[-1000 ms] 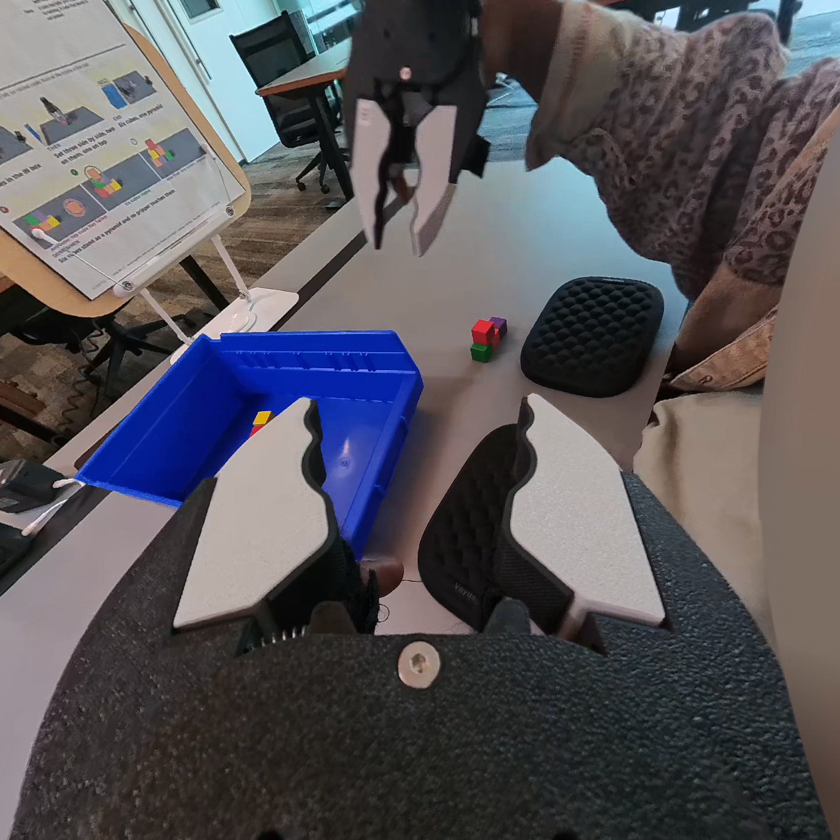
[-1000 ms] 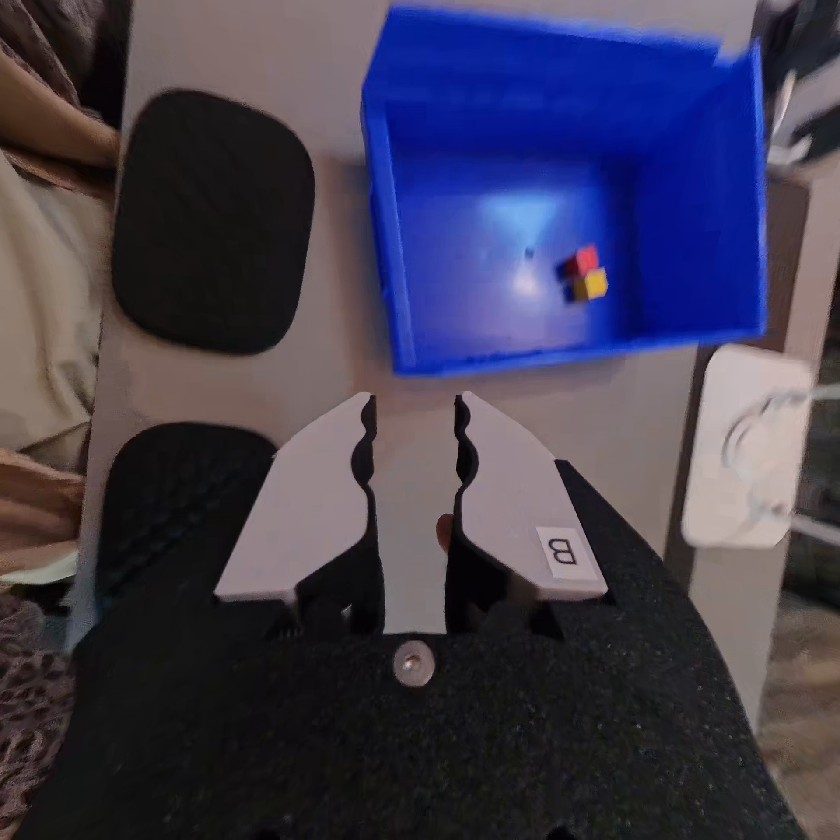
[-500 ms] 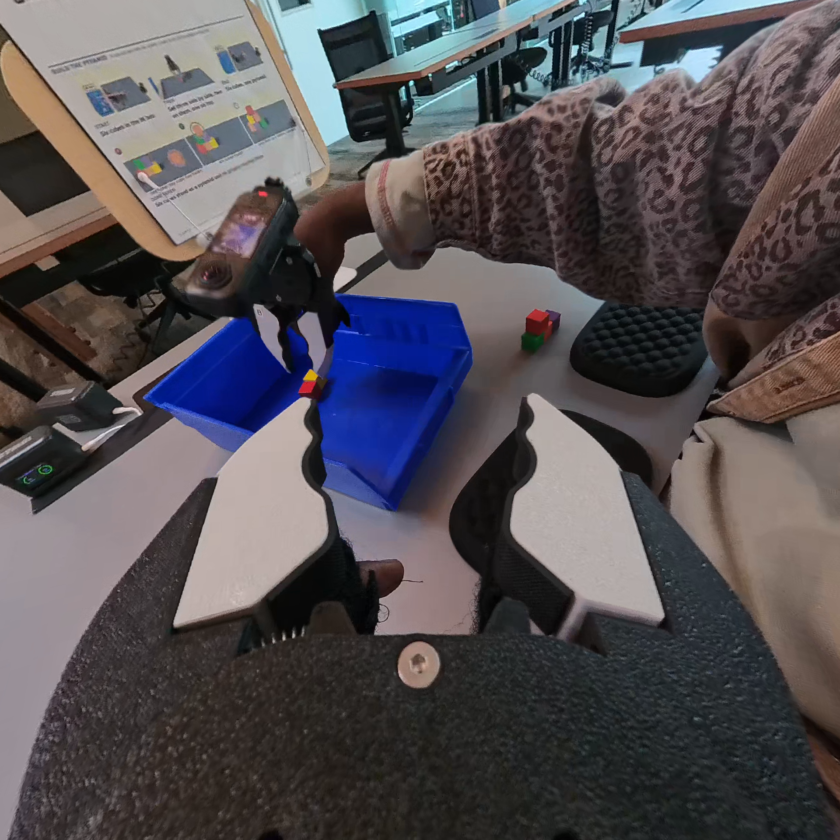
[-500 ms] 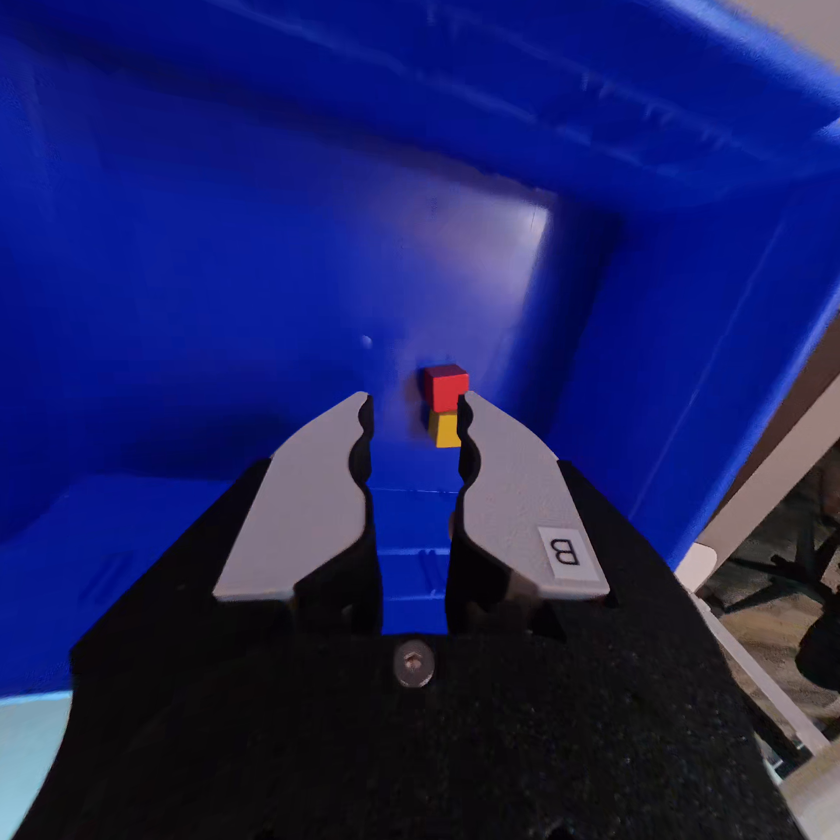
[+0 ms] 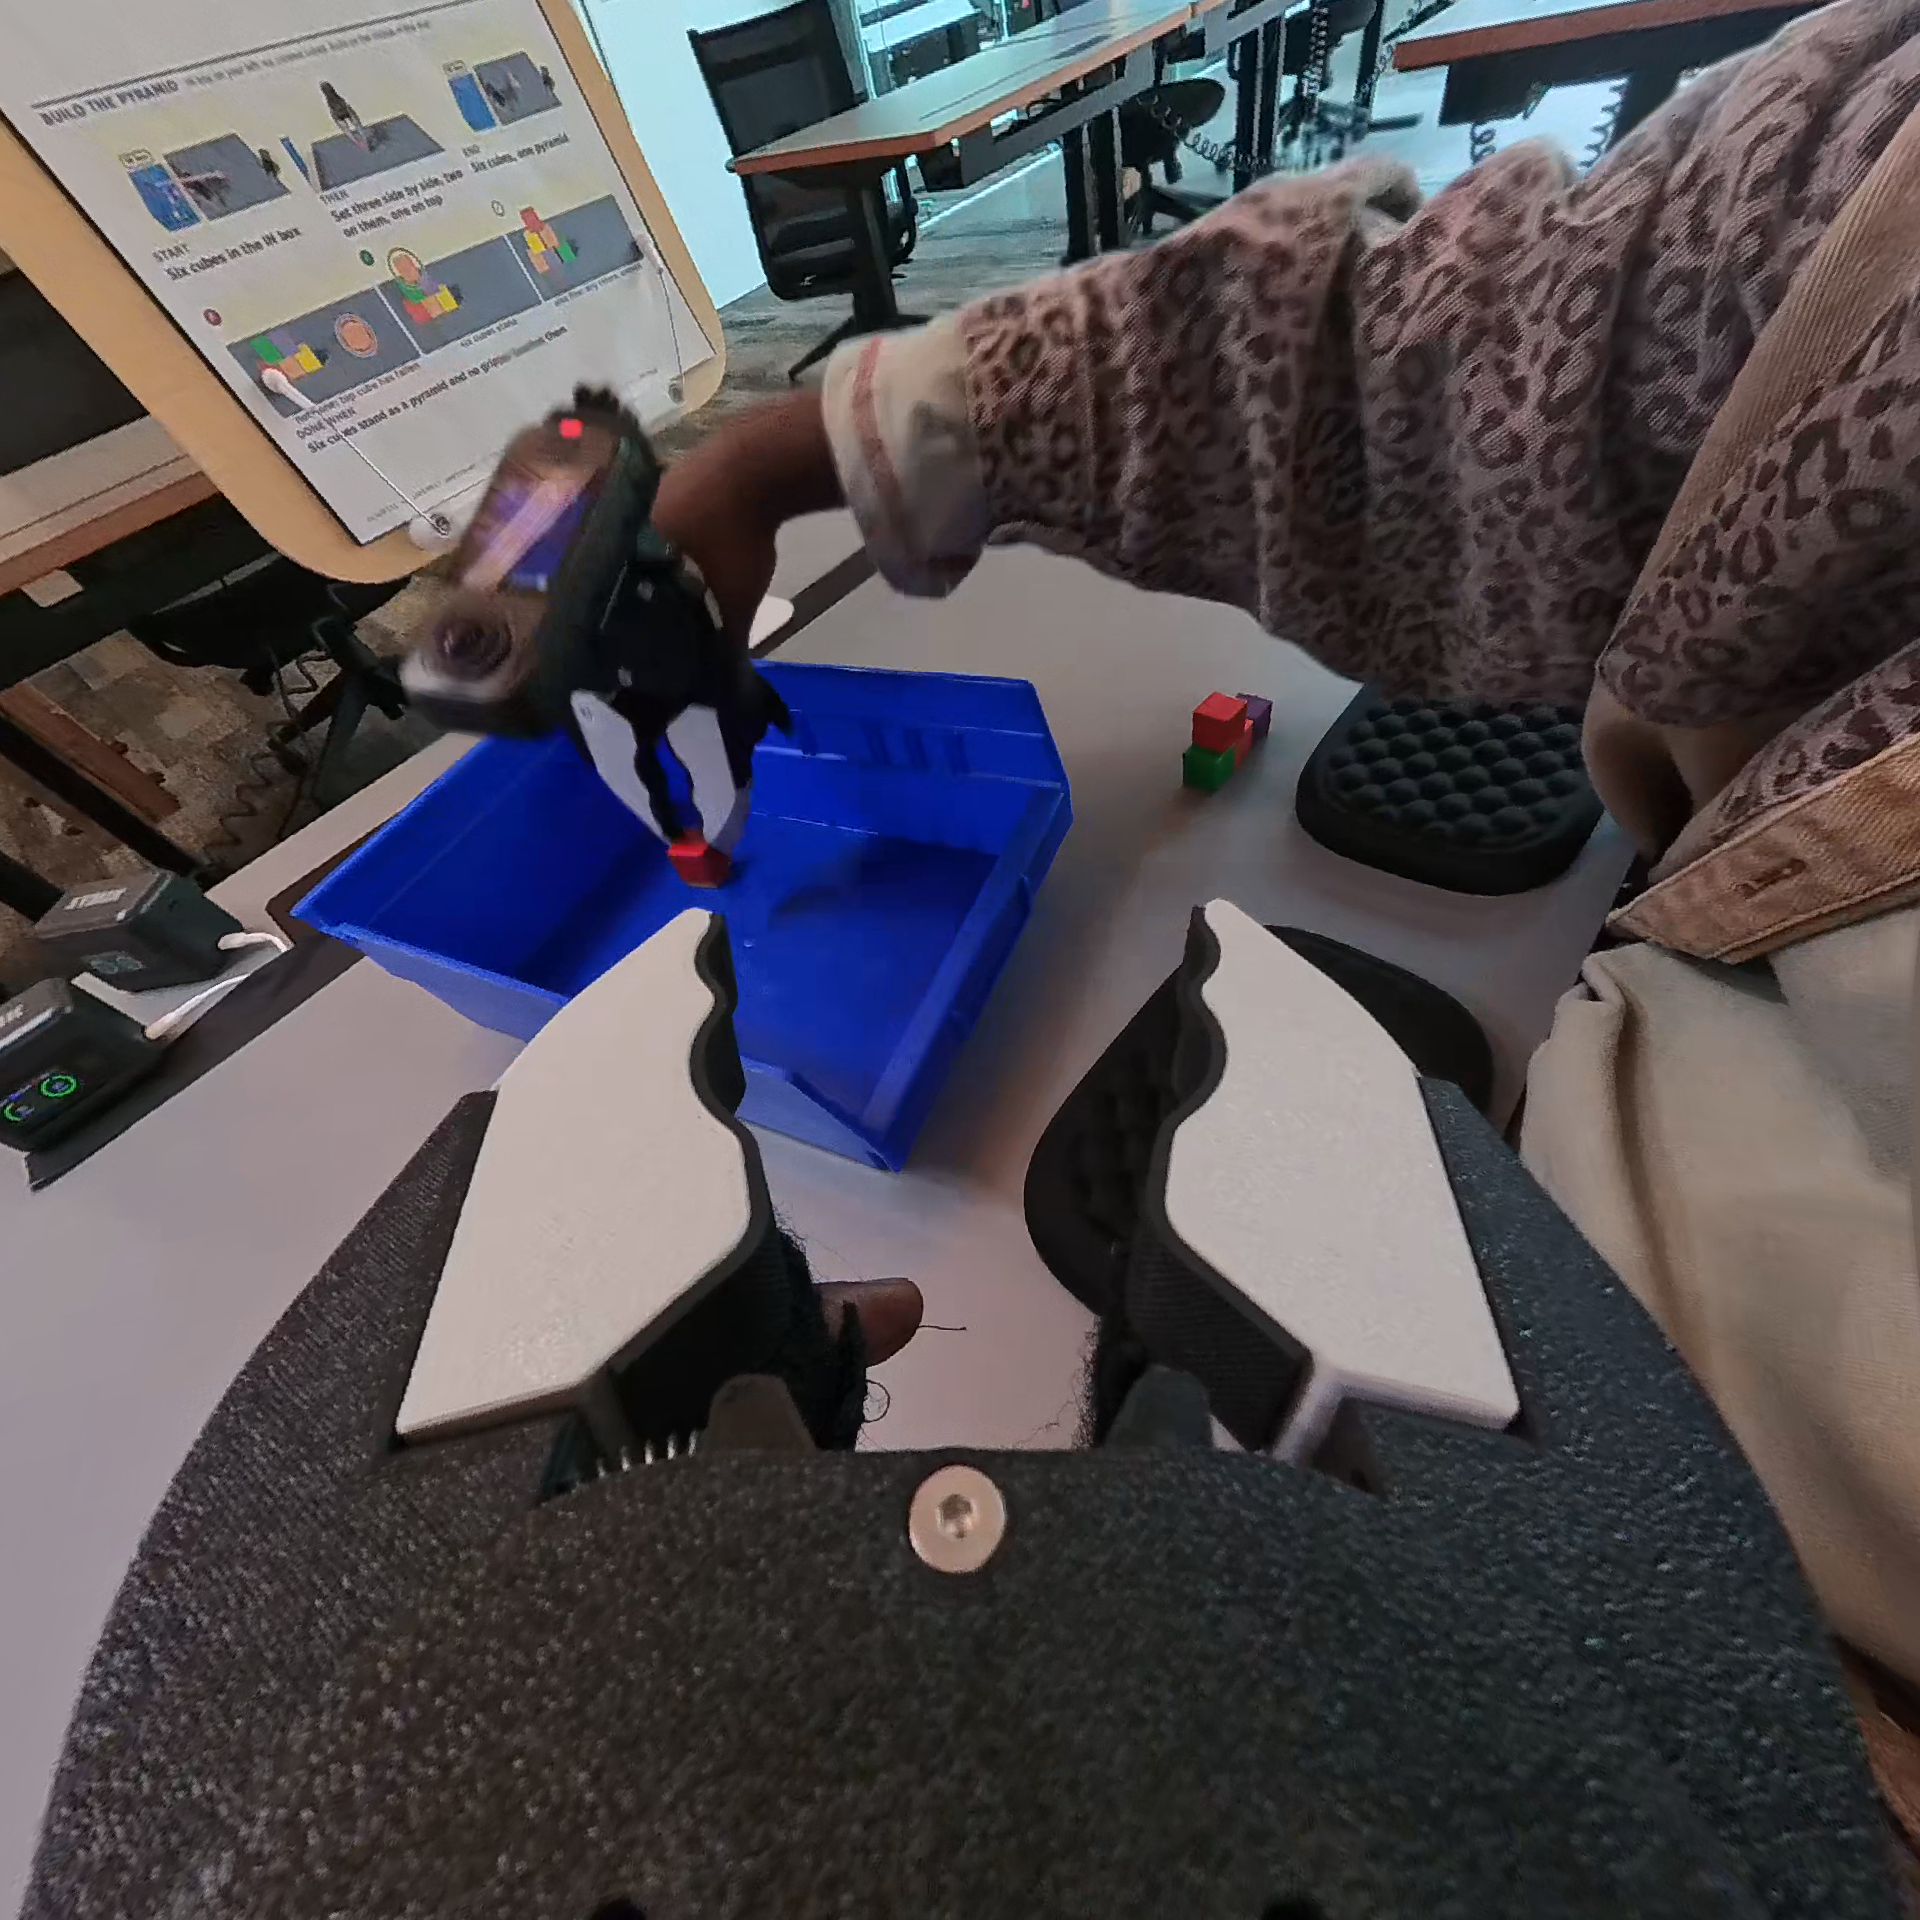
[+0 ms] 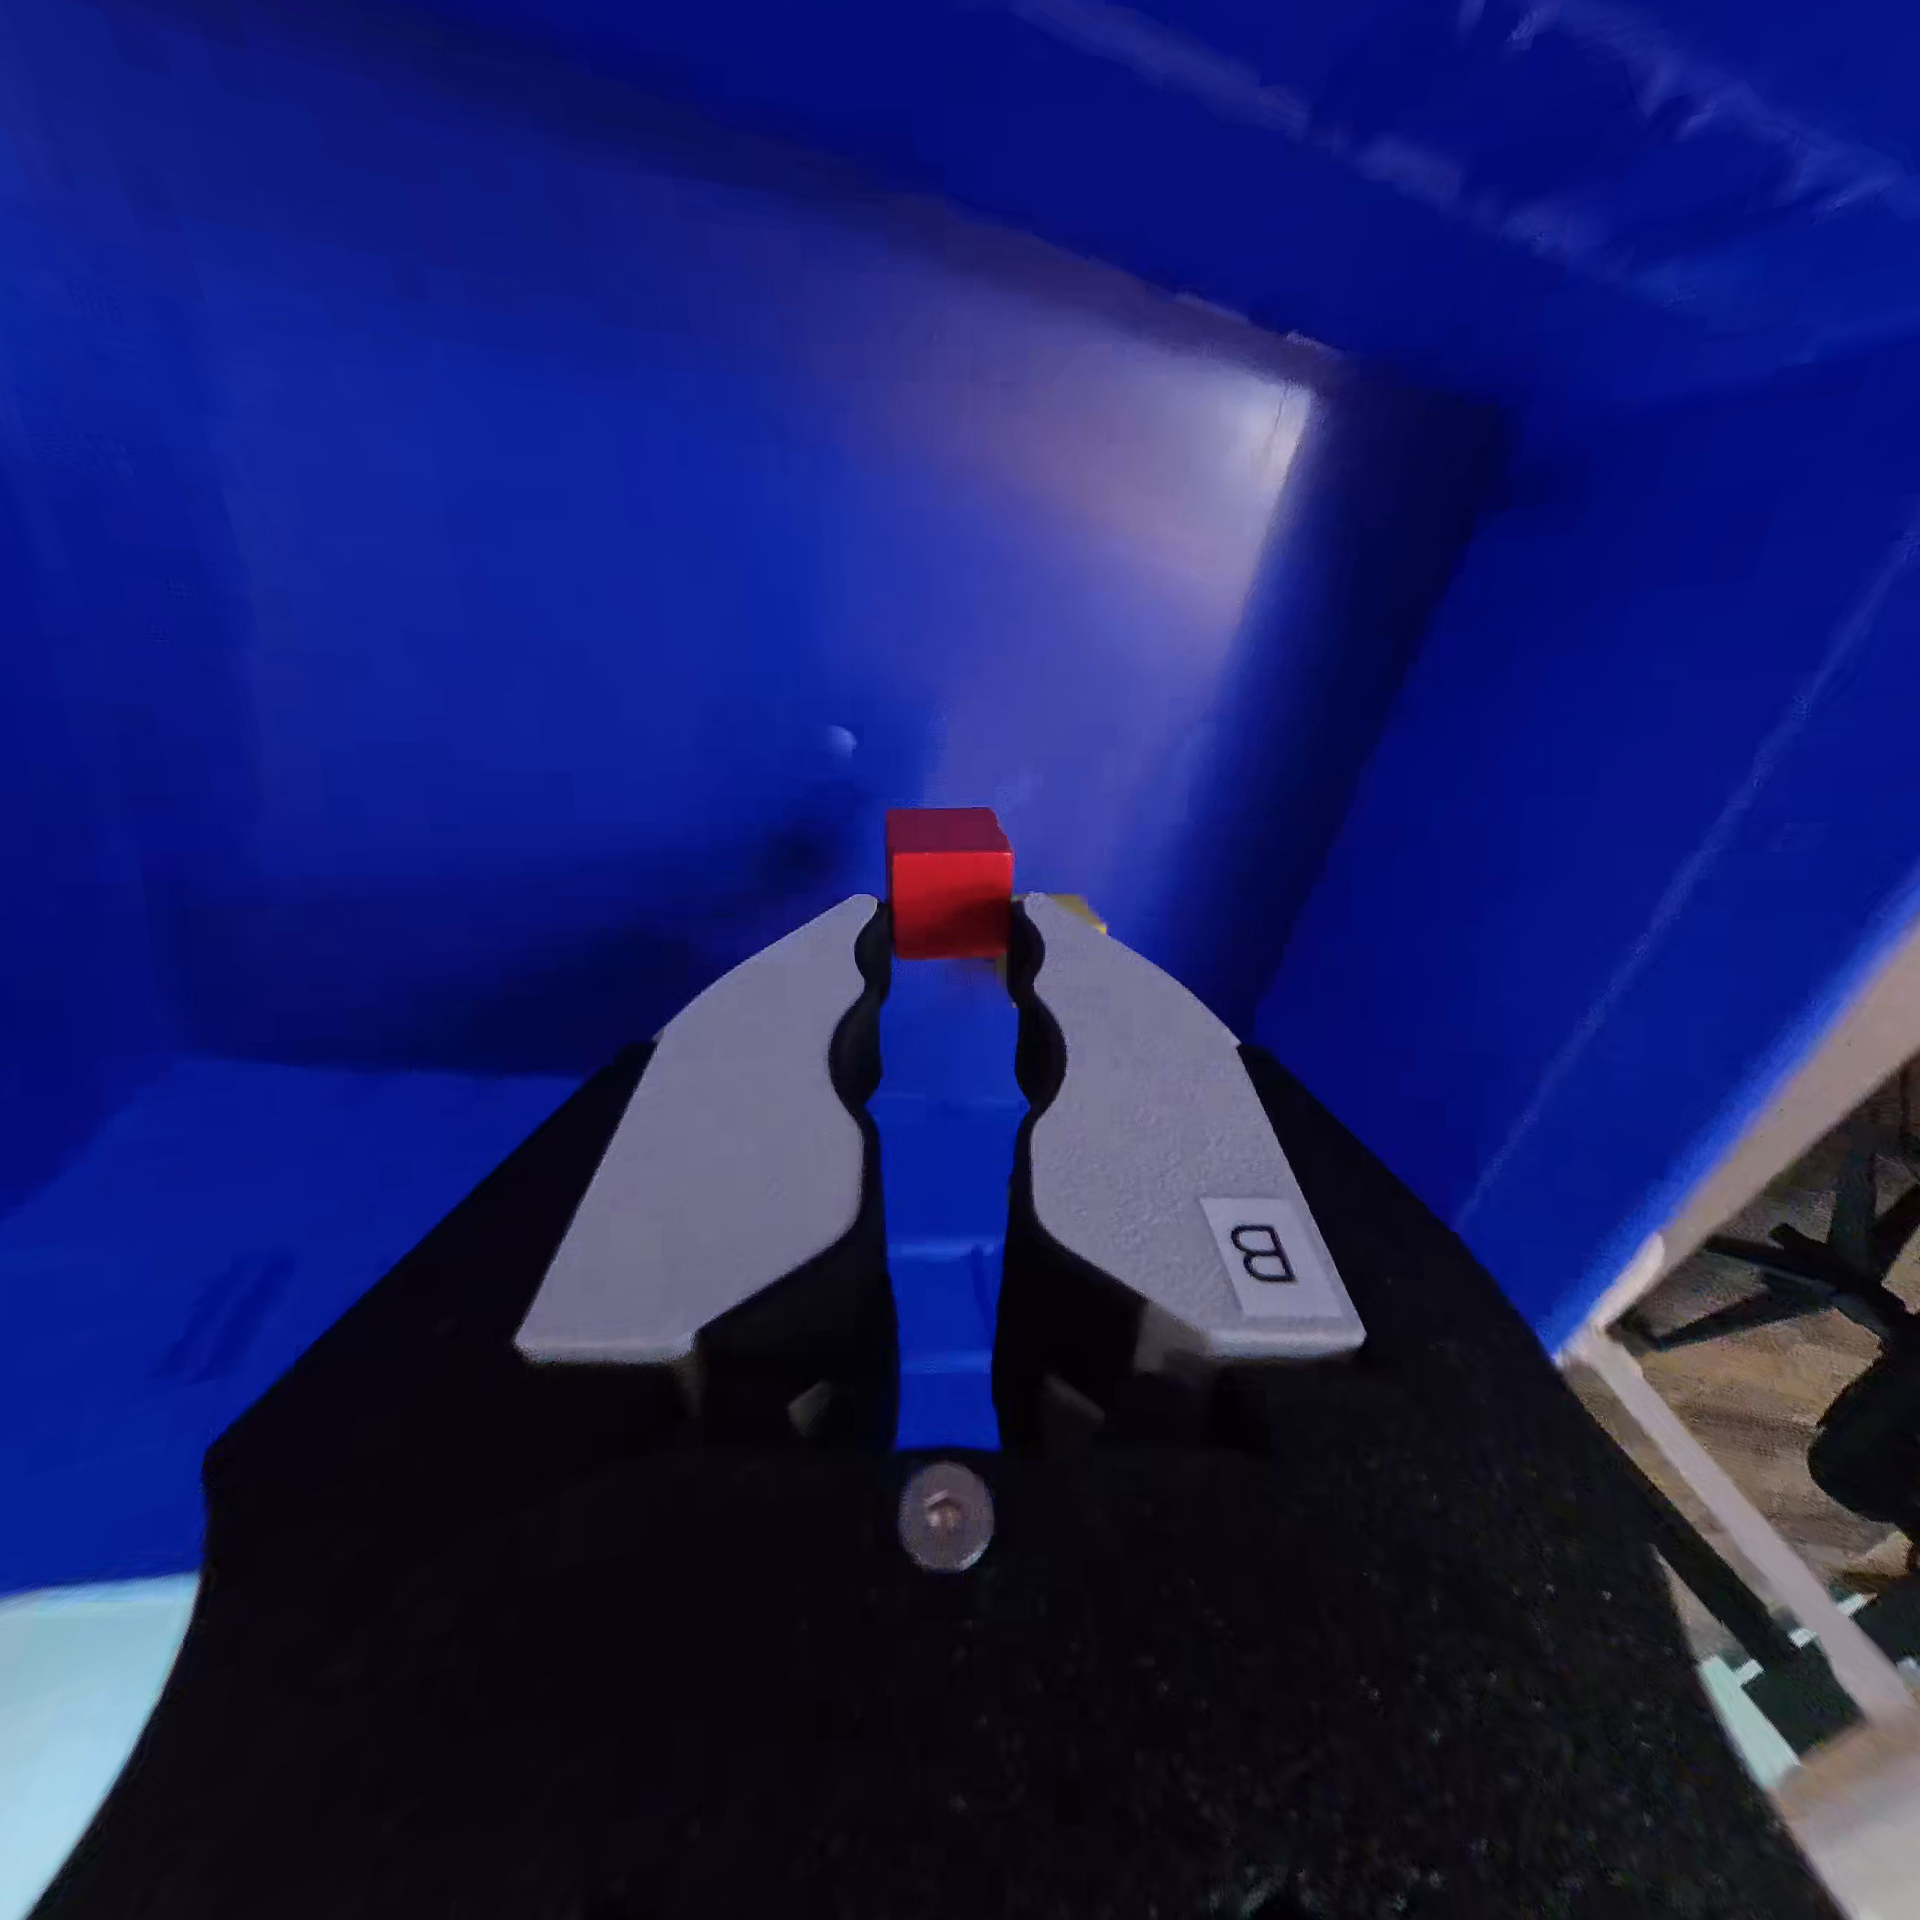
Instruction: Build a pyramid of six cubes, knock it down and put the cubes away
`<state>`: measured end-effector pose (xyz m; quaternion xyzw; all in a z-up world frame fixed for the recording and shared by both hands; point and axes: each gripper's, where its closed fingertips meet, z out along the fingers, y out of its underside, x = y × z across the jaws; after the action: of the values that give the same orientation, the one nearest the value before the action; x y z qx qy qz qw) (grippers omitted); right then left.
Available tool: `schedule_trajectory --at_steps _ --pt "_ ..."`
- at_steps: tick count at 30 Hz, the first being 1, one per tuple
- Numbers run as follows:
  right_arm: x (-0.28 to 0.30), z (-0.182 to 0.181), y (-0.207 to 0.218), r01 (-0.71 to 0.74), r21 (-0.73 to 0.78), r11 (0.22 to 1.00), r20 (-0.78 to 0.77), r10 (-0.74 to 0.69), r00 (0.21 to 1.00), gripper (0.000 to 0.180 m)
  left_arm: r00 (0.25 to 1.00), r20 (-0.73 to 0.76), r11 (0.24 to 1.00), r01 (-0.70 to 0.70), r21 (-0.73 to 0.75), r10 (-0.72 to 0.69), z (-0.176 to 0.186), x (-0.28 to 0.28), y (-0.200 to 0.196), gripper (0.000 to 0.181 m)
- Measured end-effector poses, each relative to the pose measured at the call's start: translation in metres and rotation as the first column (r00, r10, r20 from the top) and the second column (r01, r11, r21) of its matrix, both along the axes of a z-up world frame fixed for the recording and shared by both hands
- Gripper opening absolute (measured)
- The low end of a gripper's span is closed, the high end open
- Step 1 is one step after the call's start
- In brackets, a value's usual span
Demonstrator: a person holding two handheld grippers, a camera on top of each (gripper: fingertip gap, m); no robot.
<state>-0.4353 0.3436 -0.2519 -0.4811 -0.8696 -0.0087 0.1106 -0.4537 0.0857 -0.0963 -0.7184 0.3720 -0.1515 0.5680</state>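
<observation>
An office of desks and chairs lies behind the grey table. In my left wrist view, my left gripper hangs wide and empty above it, near the blue bin; a small stack of cubes stands beyond, beside a black pad. My right gripper reaches into the bin at a red cube. In my right wrist view, blue walls fill everything; my right gripper is narrowed on the red cube, a yellow cube just beside. I judge I am still building: next, lift straight up and carry it to the stack.
</observation>
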Motion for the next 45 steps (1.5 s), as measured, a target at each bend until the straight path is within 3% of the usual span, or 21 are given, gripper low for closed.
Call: schedule_trajectory --at_steps 5,9,14,18,28,45 --pt "0.044 0.068 -0.054 0.069 -0.031 0.997 -0.065 -0.071 0.995 0.021 1.0 -0.014 1.0 0.005 -0.006 -0.005 -0.001 0.005 0.0 0.082" --pt "0.118 0.094 -0.1 0.147 -0.03 0.989 -0.04 -0.148 0.988 0.021 0.999 -0.035 1.0 0.018 -0.003 -0.018 -0.001 0.012 -0.002 0.082" --pt "0.221 0.07 -0.138 0.314 0.001 0.95 0.08 -0.313 0.946 0.021 0.998 -0.049 0.999 0.035 0.001 -0.035 0.002 0.022 -0.004 0.082" --pt "0.268 0.034 -0.15 0.429 -0.002 0.903 0.13 -0.425 0.896 0.021 0.996 -0.077 0.999 0.049 -0.002 -0.049 0.0 0.032 -0.006 0.082" --pt "0.271 -0.005 -0.15 0.525 -0.025 0.851 0.106 -0.52 0.847 0.021 0.993 -0.097 0.997 0.062 -0.036 -0.065 -0.007 0.04 -0.001 0.082" --pt "0.264 -0.016 -0.148 0.504 -0.036 0.863 0.129 -0.496 0.859 0.021 0.992 -0.09 0.996 0.081 -0.03 -0.083 -0.006 0.04 -0.001 0.082"
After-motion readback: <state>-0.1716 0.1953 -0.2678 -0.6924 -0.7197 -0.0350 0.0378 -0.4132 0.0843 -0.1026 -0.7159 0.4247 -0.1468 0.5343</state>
